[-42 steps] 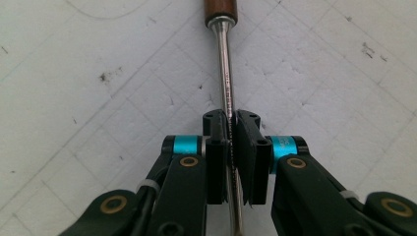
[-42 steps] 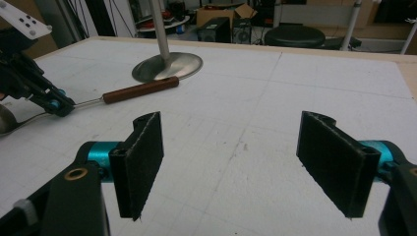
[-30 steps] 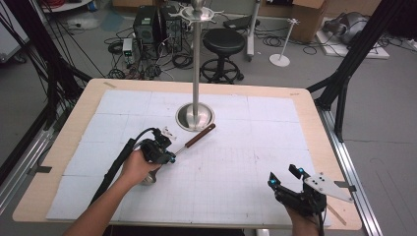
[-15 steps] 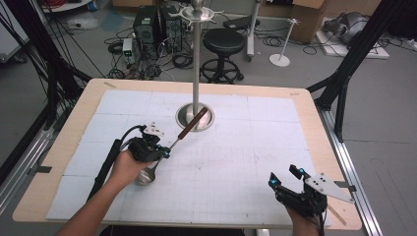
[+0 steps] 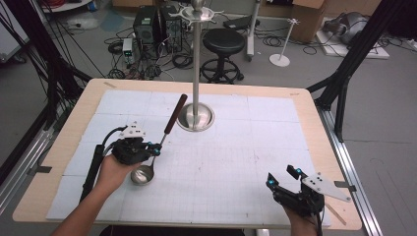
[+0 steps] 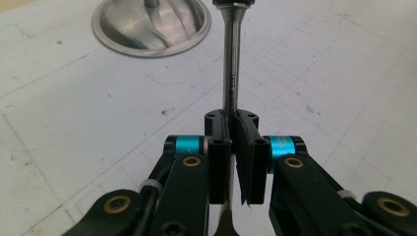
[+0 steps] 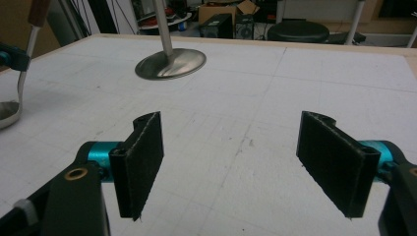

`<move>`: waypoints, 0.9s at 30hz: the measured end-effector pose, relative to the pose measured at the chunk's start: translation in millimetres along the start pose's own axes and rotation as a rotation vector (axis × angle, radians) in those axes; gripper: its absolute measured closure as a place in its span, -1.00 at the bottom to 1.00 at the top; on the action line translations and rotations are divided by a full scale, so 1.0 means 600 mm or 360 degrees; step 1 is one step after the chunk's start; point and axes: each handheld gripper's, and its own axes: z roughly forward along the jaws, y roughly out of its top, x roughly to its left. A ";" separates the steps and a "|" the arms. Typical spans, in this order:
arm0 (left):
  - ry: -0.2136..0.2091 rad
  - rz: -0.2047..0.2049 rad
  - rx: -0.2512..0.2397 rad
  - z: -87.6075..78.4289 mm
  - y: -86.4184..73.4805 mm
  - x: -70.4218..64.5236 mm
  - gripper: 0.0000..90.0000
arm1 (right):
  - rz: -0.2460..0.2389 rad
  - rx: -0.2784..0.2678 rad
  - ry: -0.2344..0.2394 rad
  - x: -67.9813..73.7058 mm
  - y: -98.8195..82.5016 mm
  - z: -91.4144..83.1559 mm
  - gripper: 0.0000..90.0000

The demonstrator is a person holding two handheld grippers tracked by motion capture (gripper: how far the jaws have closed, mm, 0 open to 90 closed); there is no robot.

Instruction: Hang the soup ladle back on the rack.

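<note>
High view: your left gripper [image 5: 156, 147] has swung the ladle [image 5: 157, 147] upright.
Jaws clamped on its shaft; hang it on the stand [image 5: 195, 64] next.

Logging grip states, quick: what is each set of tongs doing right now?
Left tongs: closed on the ladle, gripping its metal stem.
Right tongs: open, holding nothing.

A steel stand [image 5: 196, 64] rises mid-table [image 5: 305, 105]; a black stool [image 5: 223, 44] sits beyond.

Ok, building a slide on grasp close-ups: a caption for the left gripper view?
Left gripper shut on the metal shaft of a ladle, the stand's round base ahead.
</note>
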 end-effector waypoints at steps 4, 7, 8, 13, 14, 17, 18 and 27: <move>0.0010 -0.0025 -0.0049 -0.013 -0.010 0.006 0.86 | 0.0006 0.0006 -0.0001 0.001 -0.001 0.001 -0.45; 0.0012 -0.0024 -0.0068 -0.020 -0.015 0.007 0.86 | -0.0002 0.0004 0.0002 0.000 -0.001 0.002 -0.45; 0.0013 -0.0021 -0.0078 -0.025 -0.016 0.008 0.86 | -0.0002 0.0004 0.0002 0.000 -0.001 0.002 -0.45; 0.0012 -0.0004 -0.0153 -0.046 -0.020 0.001 0.86 | 0.0011 0.0013 0.0031 0.002 -0.002 0.006 -0.45; 0.0021 -0.0012 -0.0178 -0.050 -0.021 -0.002 0.86 | 0.0013 0.0014 0.0041 0.004 -0.002 0.008 -0.45; 0.0030 0.0007 -0.0225 -0.062 -0.022 -0.010 0.86 | 0.0021 0.0011 0.0098 0.009 0.000 0.014 -0.45; 0.0031 0.0014 -0.0249 -0.066 -0.023 -0.014 0.86 | 0.0018 0.0008 0.0110 0.010 0.001 0.015 -0.45; -0.0027 0.0062 -0.0379 -0.088 -0.028 -0.046 0.86 | 0.0019 -0.0049 0.0366 0.043 0.024 0.041 -0.41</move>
